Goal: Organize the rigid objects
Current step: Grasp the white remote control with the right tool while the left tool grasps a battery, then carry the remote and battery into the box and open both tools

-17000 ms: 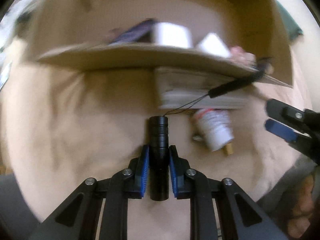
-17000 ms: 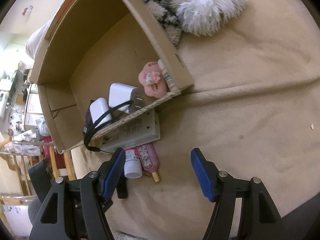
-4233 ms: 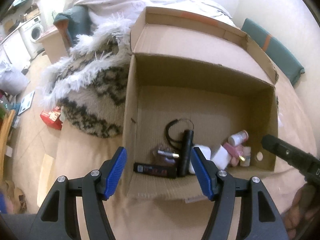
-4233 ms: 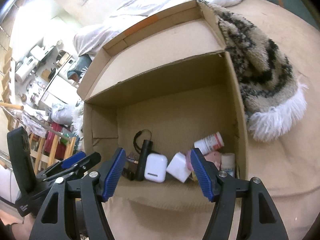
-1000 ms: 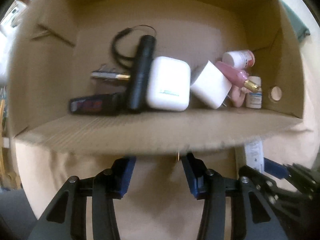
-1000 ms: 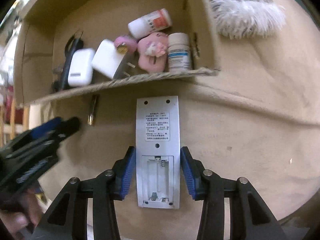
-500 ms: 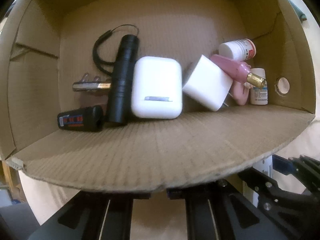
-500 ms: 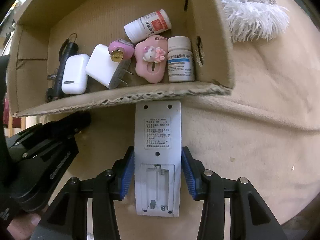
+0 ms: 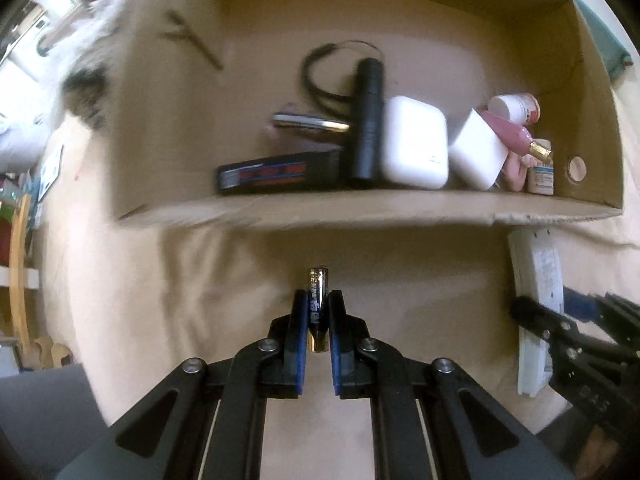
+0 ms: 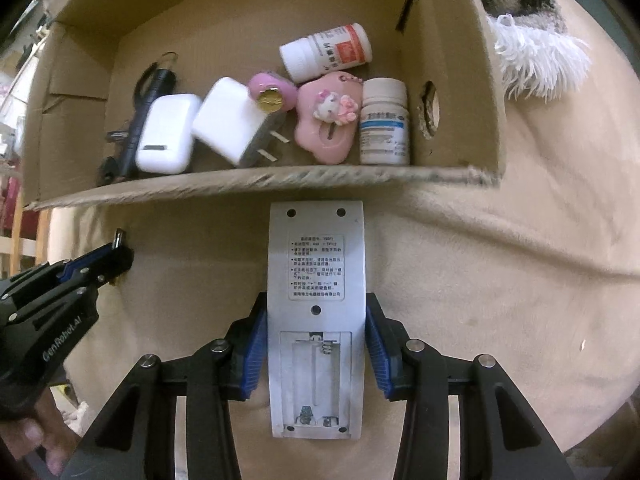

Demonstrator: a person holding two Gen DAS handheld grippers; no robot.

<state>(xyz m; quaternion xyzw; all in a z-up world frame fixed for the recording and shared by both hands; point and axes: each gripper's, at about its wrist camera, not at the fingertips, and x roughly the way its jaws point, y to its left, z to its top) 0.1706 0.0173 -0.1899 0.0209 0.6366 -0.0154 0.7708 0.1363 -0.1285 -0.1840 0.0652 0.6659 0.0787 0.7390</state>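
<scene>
**Battery and remote gripped in front of the box**

The left gripper (image 9: 319,320) is clamped shut on a small battery (image 9: 318,304), its blue pads pressing both sides and the battery's tip poking out past the fingertips toward the box. It hangs over a beige blanket (image 9: 224,280), just near of the box's front wall. In the right wrist view the same gripper (image 10: 116,254) shows at the left edge with the battery tip (image 10: 119,237) at its end.

The right gripper (image 10: 316,334) is closed partway on a white remote (image 10: 316,280), back side up, with the battery bay open and empty. The pads grip its long edges about midway; the remote's far end reaches almost to the box's front wall, though whether it touches is hard to tell through the fisheye. In the left wrist view the remote (image 9: 536,280) shows at the right.

The cardboard box (image 10: 256,184) sits open on the blanket, beyond both grippers. Along its near wall, left to right: a dark flat stick (image 9: 276,170), a black torch (image 9: 368,120) with a cord loop, a white case (image 10: 168,138), a white plug (image 10: 230,122), a pink bottle with a gold cap (image 10: 272,94), a pink charm (image 10: 328,120) and an upright pill bottle (image 10: 384,122). A second pill bottle (image 10: 326,54) lies on its side behind them. A fluffy throw (image 10: 532,60) lies to the right of the box.
</scene>
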